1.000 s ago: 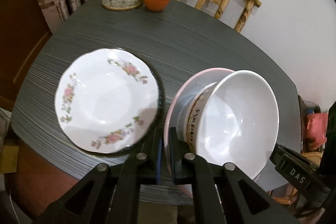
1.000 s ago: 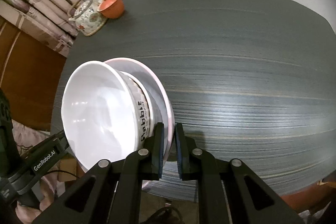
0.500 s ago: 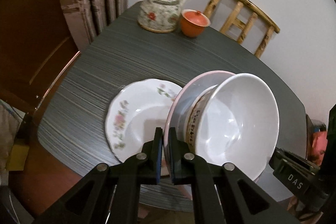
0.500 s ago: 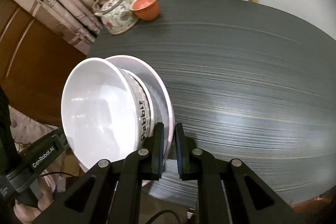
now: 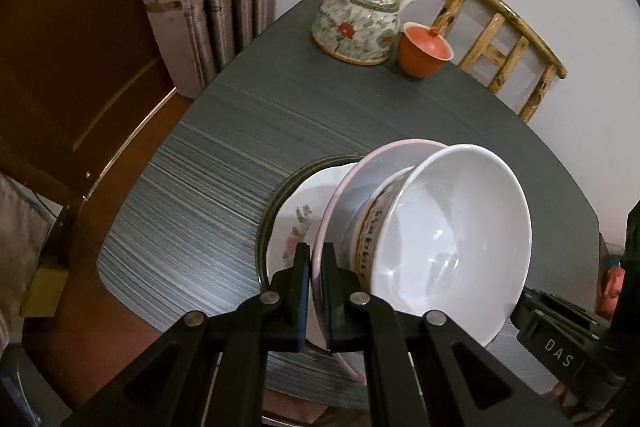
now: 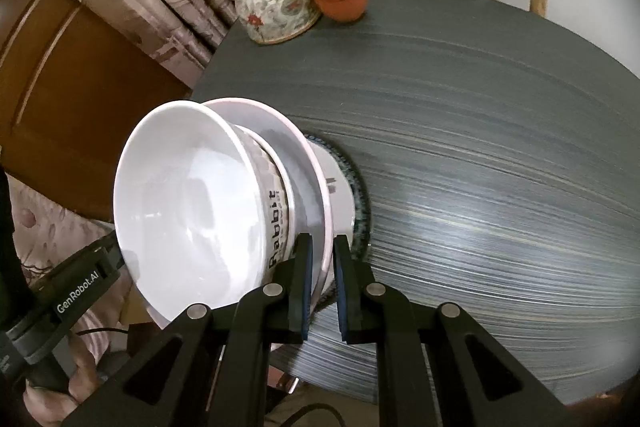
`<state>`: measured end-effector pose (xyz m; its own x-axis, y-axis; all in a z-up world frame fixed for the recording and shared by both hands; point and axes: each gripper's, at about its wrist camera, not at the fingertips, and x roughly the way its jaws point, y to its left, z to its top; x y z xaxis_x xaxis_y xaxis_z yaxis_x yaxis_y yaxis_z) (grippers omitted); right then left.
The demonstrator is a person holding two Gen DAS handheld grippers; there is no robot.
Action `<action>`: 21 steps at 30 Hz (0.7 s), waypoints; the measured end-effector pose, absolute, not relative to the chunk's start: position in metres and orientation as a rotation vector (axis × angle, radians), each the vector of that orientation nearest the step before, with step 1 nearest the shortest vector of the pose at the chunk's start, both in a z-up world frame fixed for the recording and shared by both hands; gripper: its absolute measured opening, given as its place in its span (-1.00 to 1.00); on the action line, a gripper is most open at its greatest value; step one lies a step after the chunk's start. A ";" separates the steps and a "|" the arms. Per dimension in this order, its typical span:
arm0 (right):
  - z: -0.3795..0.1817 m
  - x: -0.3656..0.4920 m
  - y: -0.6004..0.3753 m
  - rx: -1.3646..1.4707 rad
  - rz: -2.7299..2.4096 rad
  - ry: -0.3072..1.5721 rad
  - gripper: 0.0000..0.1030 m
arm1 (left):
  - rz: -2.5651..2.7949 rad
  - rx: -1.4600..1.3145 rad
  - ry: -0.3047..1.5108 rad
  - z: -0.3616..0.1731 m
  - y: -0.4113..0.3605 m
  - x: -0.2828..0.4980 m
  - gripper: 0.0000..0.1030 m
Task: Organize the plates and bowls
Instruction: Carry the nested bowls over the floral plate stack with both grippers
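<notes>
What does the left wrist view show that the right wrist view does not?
Only the left wrist view shows the pink flower pattern on the plate lying on the table, and the left gripper shut on the rim of the pink plate.

Only the right wrist view shows the right gripper shut on the opposite rim, and a hand holding the other gripper's handle.

Both show the white bowl stacked on the pink plate, the teapot, the orange cup and the wooden chair.
</notes>
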<state>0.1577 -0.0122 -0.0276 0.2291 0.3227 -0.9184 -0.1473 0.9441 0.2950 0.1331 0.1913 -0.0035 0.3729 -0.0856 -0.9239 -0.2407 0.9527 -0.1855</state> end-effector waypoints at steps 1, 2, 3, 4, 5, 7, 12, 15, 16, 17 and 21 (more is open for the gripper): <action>-0.030 0.159 -0.010 0.157 0.326 1.306 -0.77 | 0.102 -0.313 1.194 -0.006 0.193 0.134 -0.95; -0.033 0.159 -0.008 0.156 0.326 1.312 -0.77 | 0.103 -0.312 1.199 -0.009 0.194 0.136 -0.95; -0.034 0.160 -0.007 0.154 0.326 1.317 -0.77 | 0.103 -0.312 1.202 -0.010 0.195 0.137 -0.95; -0.037 0.161 -0.006 0.154 0.325 1.323 -0.77 | 0.104 -0.313 1.205 -0.012 0.196 0.138 -0.95; -0.039 0.162 -0.005 0.154 0.325 1.330 -0.77 | 0.103 -0.315 1.210 -0.014 0.197 0.139 -0.95; -0.043 0.164 -0.004 0.153 0.323 1.338 -0.77 | 0.104 -0.313 1.215 -0.017 0.199 0.141 -0.95; -0.050 0.169 0.000 0.151 0.319 1.357 -0.77 | 0.105 -0.319 1.227 -0.024 0.202 0.148 -0.95; -0.052 0.171 0.000 0.148 0.317 1.365 -0.77 | 0.107 -0.320 1.233 -0.028 0.204 0.150 -0.95; -0.053 0.172 0.000 0.148 0.316 1.369 -0.77 | 0.106 -0.319 1.232 -0.028 0.205 0.151 -0.96; -0.054 0.173 0.001 0.144 0.315 1.375 -0.77 | 0.105 -0.321 1.229 -0.029 0.206 0.151 -0.96; -0.055 0.176 0.004 0.136 0.313 1.375 -0.77 | 0.102 -0.327 1.224 -0.030 0.209 0.153 -0.96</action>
